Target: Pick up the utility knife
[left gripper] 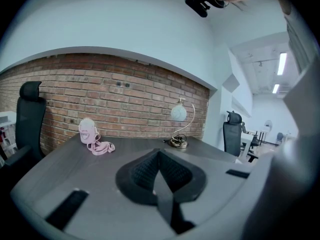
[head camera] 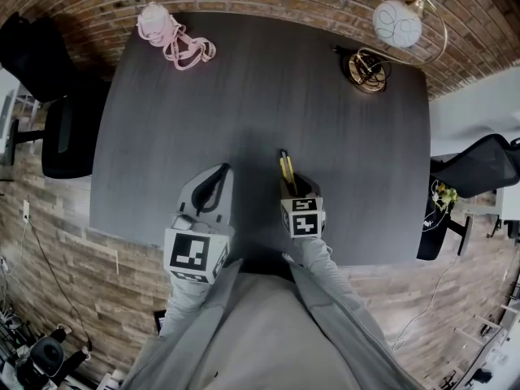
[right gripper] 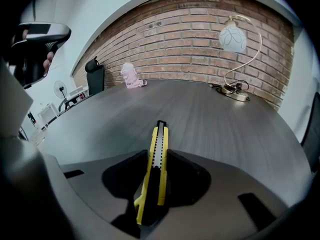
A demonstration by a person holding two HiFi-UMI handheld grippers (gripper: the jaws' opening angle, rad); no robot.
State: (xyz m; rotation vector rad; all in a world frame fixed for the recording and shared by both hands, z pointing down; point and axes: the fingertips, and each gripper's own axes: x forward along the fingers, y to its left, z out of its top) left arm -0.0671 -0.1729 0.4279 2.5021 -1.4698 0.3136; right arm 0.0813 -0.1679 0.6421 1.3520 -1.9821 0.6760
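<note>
The left gripper (head camera: 218, 177) hovered over the dark table (head camera: 268, 96), its jaws pressed together on nothing. Beside it, the right gripper (head camera: 294, 187) clamped the yellow utility knife (right gripper: 156, 164) between its jaws, near the table's front edge.

My 2 grey grippers, grey sleeves behind them

I see the left gripper (head camera: 218, 173) and right gripper (head camera: 294, 187) as pale grey moulded shells with black ribbed pads (left gripper: 142, 171) and dark rectangular slots (left gripper: 67, 209). Each carries 1 white cube (head camera: 195, 254) printed with black square markers. Loose grey sleeves (head camera: 188, 303) run back to a grey top (head camera: 260, 340).
</note>
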